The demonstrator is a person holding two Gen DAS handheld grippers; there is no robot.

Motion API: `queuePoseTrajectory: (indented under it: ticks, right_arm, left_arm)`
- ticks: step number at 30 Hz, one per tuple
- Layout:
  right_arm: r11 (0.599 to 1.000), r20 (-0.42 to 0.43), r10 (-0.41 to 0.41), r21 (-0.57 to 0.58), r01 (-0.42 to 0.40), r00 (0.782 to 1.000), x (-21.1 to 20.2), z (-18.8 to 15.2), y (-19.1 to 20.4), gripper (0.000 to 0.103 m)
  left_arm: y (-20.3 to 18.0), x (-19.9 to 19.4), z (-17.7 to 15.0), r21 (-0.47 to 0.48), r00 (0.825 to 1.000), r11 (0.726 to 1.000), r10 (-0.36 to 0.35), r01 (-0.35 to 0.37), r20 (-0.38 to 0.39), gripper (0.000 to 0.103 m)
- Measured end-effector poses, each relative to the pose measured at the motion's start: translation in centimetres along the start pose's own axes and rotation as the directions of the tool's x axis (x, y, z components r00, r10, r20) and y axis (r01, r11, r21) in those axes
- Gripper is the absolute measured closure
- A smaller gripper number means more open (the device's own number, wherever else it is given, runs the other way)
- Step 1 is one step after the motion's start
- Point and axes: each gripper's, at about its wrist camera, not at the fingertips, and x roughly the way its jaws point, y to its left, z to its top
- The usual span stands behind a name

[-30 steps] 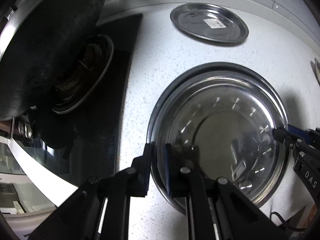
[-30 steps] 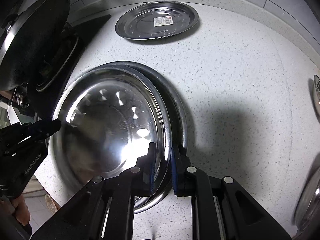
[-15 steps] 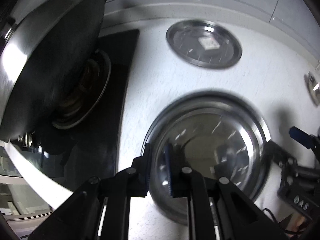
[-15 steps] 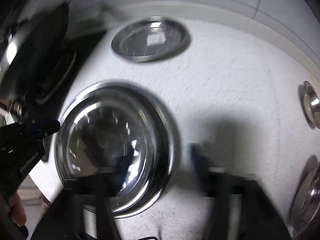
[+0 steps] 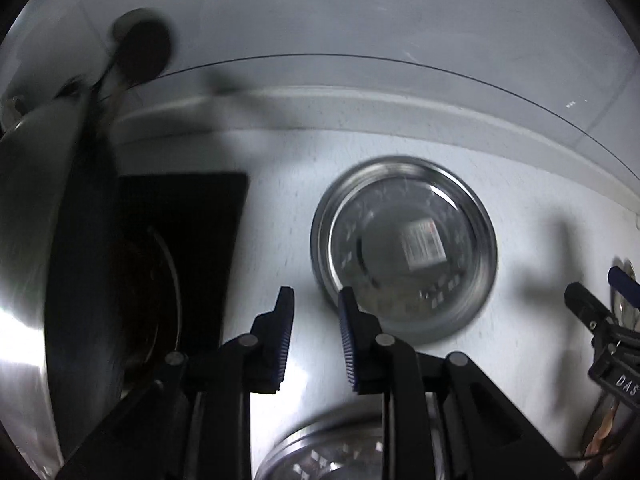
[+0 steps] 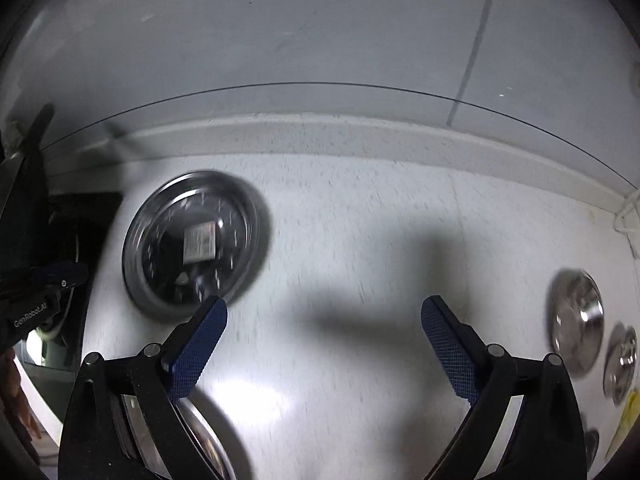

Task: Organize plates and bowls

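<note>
A small steel plate with a label [image 5: 404, 248] lies on the white counter ahead of my left gripper [image 5: 314, 304], which is open with a narrow gap and empty, just left of the plate's near rim. The same plate shows at the left in the right wrist view [image 6: 194, 240]. My right gripper [image 6: 322, 312] is wide open and empty above bare counter. The large steel plate stack [image 5: 340, 452] lies below both grippers and shows at the bottom left of the right wrist view [image 6: 204, 444]. Small steel bowls [image 6: 576, 316] sit at the far right.
A black stove [image 5: 176, 260] with a large wok [image 5: 44, 272] fills the left. The counter [image 6: 360, 240] ends at a backsplash and wall behind the plates. The right gripper shows at the right edge of the left wrist view [image 5: 600, 320].
Both grippers let go of the large plate's rim, opened, and rose and tilted up. The large plate now lies beneath them and the small labelled plate is ahead.
</note>
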Motion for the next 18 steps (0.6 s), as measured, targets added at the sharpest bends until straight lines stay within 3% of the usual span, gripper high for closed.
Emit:
queuePoseTrajectory:
  ticks: [6, 18]
  right_arm:
    - [1.0, -0.042, 0.018, -0.025, -0.019, 0.999, 3.9, 2.6, 1.7, 0.008]
    - [0.998, -0.104, 0.021, -0.056, -0.027, 0.994, 8.0, 4.0, 4.0, 0.008]
  left_arm:
    - [-0.6, 2.7, 2.3, 0.018, 0.999, 0.999, 0.028, -0.028, -0.022, 0.081]
    - [-0.4, 7.0, 3.4, 0.053, 0.996, 0.996, 0.071, -0.068, -0.062, 0.081]
